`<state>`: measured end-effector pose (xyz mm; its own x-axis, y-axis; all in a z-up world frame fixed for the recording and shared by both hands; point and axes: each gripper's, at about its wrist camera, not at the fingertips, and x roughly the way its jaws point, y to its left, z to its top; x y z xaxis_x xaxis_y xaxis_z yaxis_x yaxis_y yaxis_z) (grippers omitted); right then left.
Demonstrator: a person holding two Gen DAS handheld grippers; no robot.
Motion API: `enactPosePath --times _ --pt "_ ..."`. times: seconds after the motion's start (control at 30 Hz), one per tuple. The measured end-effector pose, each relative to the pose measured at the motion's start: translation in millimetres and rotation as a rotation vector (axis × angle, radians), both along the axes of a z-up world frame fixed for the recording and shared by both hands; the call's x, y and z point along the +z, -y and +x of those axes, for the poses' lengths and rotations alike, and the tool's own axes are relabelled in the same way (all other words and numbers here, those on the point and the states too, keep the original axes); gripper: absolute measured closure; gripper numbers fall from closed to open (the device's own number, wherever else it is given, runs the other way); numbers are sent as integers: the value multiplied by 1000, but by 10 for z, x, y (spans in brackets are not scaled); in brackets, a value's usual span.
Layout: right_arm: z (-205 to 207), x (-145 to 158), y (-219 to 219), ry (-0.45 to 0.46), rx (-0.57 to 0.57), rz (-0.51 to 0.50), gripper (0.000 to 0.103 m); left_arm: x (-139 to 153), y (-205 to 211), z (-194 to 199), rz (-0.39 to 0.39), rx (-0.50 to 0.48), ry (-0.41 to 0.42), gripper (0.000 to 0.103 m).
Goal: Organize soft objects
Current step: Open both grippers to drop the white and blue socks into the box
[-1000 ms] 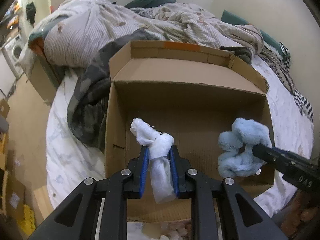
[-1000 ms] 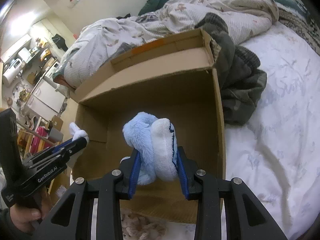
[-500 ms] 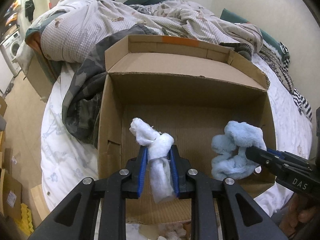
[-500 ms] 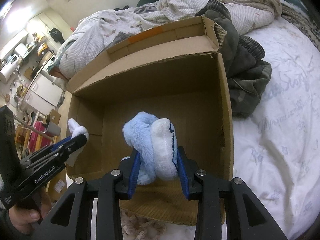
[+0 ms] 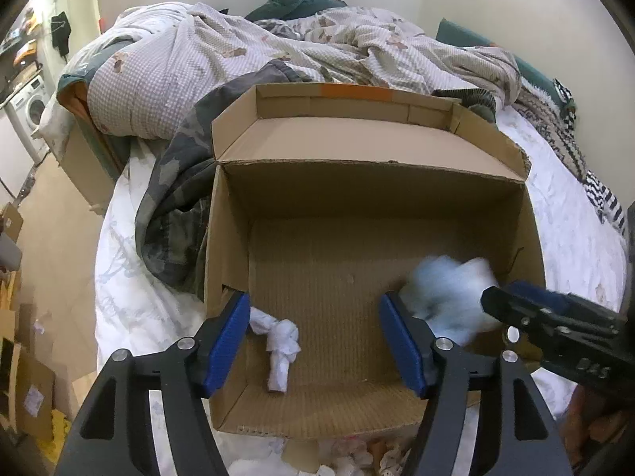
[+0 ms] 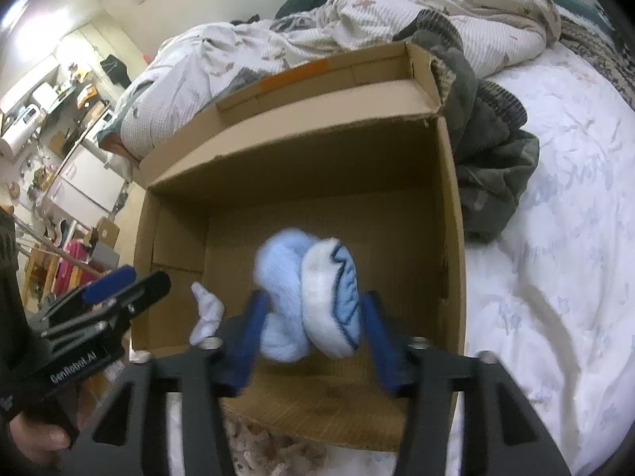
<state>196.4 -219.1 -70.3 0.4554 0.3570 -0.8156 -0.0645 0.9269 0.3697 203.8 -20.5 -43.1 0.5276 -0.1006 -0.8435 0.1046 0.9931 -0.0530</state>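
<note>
An open cardboard box (image 5: 373,190) sits on the bed; it also shows in the right wrist view (image 6: 301,166). My left gripper (image 5: 317,341) is open over the box's near left part. A knotted white cloth (image 5: 279,341) lies loose on the box floor between its fingers; it also shows in the right wrist view (image 6: 204,315). My right gripper (image 6: 311,333) has its jaws spread, and the fluffy light-blue and white plush (image 6: 309,297) sits between them, blurred. The plush also shows in the left wrist view (image 5: 448,297), blurred, beside the right gripper (image 5: 512,297).
A camouflage jacket (image 5: 174,206) lies against the box's left side. A rumpled checked duvet (image 5: 238,47) is heaped behind the box. White bedsheet (image 6: 555,238) spreads to the right. Small soft items (image 5: 357,456) lie in front of the box. Floor and cartons (image 5: 24,357) are at far left.
My left gripper has opened and the white cloth has dropped to the box floor. My right gripper's jaws have spread and the blue plush is coming loose.
</note>
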Motion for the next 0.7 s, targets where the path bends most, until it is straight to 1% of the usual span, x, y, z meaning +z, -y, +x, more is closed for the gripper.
enactPosePath --times 0.03,0.13,0.43,0.7 --pt "-1 17 11 9 -4 7 28 -3 -4 -3 -1 2 -1 38" --pt "-4 66 33 32 -14 18 23 -15 -21 -2 -2 8 -8 38" --pt "-8 99 -22 38 17 17 22 -31 -27 -12 4 18 -9 38" --pt "-15 134 3 46 9 35 22 -10 -18 -53 10 14 1 38"
